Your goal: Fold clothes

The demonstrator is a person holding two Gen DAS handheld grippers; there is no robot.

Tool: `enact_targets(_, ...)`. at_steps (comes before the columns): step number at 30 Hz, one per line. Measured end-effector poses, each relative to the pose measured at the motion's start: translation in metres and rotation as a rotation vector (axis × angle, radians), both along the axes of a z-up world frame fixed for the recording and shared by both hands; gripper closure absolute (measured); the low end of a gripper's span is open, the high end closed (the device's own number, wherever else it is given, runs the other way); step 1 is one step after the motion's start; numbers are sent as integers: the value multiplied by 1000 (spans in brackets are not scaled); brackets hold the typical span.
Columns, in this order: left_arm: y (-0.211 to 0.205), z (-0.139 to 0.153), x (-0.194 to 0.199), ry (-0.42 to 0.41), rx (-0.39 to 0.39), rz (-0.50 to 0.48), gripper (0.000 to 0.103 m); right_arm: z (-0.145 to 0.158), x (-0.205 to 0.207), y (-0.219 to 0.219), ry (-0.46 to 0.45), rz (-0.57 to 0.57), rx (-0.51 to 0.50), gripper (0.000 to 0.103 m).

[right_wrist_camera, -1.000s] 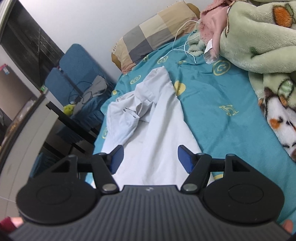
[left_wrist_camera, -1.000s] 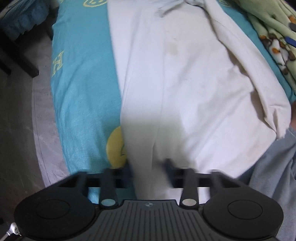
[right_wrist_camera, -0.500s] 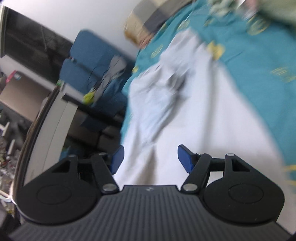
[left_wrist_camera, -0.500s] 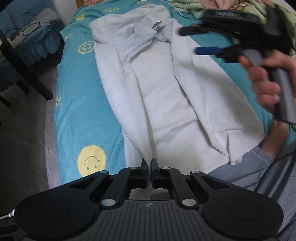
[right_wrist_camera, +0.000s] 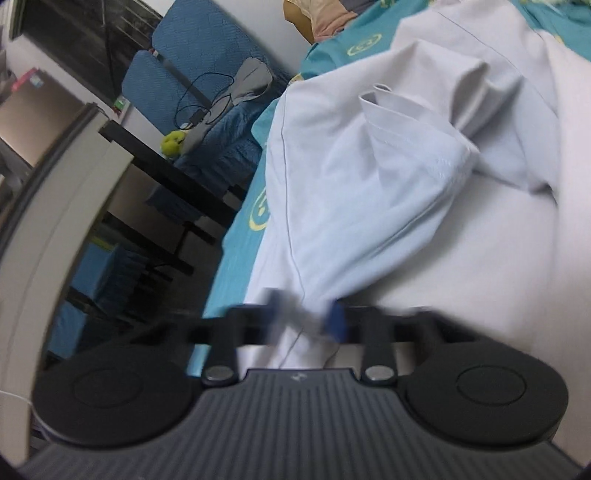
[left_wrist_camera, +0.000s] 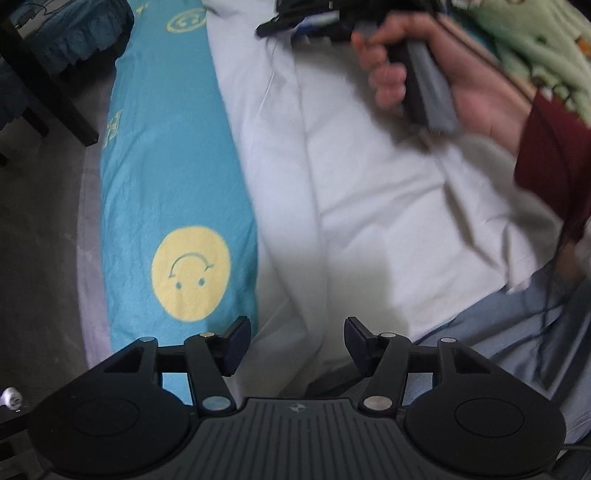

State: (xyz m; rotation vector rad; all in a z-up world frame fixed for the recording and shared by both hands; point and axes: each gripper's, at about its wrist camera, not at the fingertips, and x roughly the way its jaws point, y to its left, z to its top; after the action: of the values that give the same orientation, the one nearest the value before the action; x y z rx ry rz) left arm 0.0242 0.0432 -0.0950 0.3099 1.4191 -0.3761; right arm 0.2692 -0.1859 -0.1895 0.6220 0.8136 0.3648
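Note:
A white shirt [left_wrist_camera: 369, 177] lies lengthwise on the teal bedsheet [left_wrist_camera: 166, 166], its side folded inward. My left gripper [left_wrist_camera: 297, 345] is open over the shirt's near hem, holding nothing. My right gripper [right_wrist_camera: 306, 317] is over the shirt's left sleeve [right_wrist_camera: 369, 192], its blue pads [right_wrist_camera: 338, 319] blurred and closing around a fold of sleeve fabric. The right gripper also shows at the top of the left wrist view [left_wrist_camera: 295, 22], held by a hand.
A green patterned blanket [left_wrist_camera: 535, 44] lies at the bed's right. A dark table [right_wrist_camera: 166, 177] and blue chairs [right_wrist_camera: 192, 74] stand left of the bed. The grey floor [left_wrist_camera: 37, 221] runs along the bed's left edge. My grey trousers [left_wrist_camera: 517, 332] are at lower right.
My left gripper has opened and let go of the shirt's hem. My right gripper has moved down onto the sleeve and its jaws have narrowed around the fabric.

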Motion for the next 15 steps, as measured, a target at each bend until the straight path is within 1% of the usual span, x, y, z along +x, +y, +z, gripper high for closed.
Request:
enact_targets(1, 0, -4, 0, 22, 17, -3, 60, 3, 1, 0, -18, -7, -13, 94)
enact_targets(2, 0, -7, 0, 38, 31, -4, 83, 8, 1, -3, -41, -17, -27, 94)
enact_targets(3, -2, -8, -1, 40, 47, -6, 96, 13, 1, -8, -63, -31, -35, 95)
enact_targets(5, -5, 0, -4, 18, 53, -14, 98, 28, 4, -19, -94, -57, -32, 95)
enact_targets(8, -11, 30, -2, -15, -20, 42, 98, 47, 12, -37, -118, -90, -1, 95)
enact_targets(11, -29, 53, 2, 2, -102, 119, 98, 58, 23, -52, -115, -98, 34, 95)
enact_targets(13, -48, 59, 1, 10, -139, 159, 98, 58, 33, -58, -98, -88, 29, 95)
enact_targets(15, -66, 53, 1, 21, -177, 199, 98, 53, 38, -64, -79, -89, 6, 95)
